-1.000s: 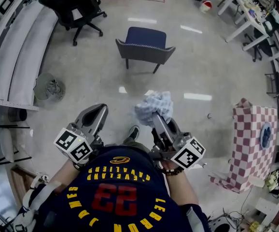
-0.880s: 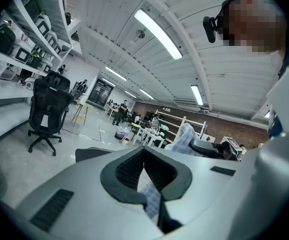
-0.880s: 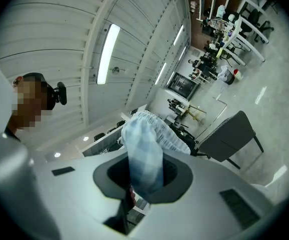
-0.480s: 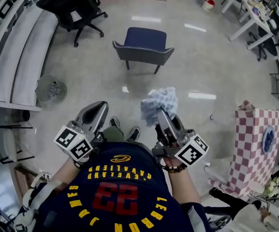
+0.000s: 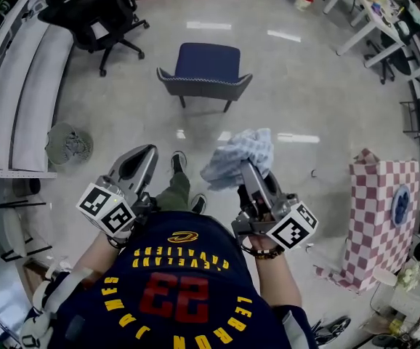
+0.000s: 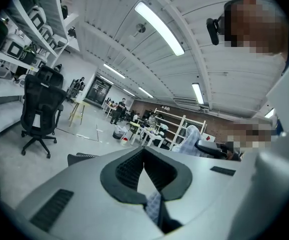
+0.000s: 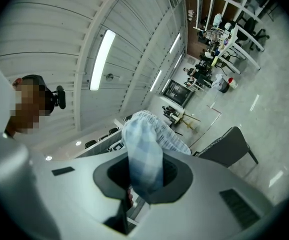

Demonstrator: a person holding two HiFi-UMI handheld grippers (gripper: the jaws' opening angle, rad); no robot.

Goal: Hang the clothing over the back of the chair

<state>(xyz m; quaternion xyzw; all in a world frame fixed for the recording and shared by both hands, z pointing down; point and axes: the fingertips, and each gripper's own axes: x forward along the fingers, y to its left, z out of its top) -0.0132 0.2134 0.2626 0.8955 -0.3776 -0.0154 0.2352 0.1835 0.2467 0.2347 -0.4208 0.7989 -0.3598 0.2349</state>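
My right gripper point(image 5: 249, 170) is closed on the cloth point(image 5: 237, 157). In the right gripper view the jaws stand only a little apart, and the blue-and-white checked fabric fills the gap between them. It comes out past the tips as a bunched lump. In the head view this lump hangs in the air above the floor point(image 5: 304, 107), in front of my body, and it touches only the gripper.

My left gripper point(image 5: 144, 154) holds nothing that I can see. In the left gripper view its tips meet at the far end, and the ribbed pads point(image 6: 127, 169) make a narrow V that widens toward the camera. Low in this V there is a small checked patch; I cannot tell what it is.

The chair point(image 5: 204, 62) is dark blue and stands on the floor ahead of both grippers, well apart from them. Its back seems turned to me and the seat faces away. The cloth is not on the chair. In the head view the chair is a little to the left of the cloth.

A black office chair point(image 5: 86, 11) stands farther away on the left. A round fan point(image 5: 68, 144) is on the floor at the left, and a pink-and-white checked cover point(image 5: 381, 209) is at the right.
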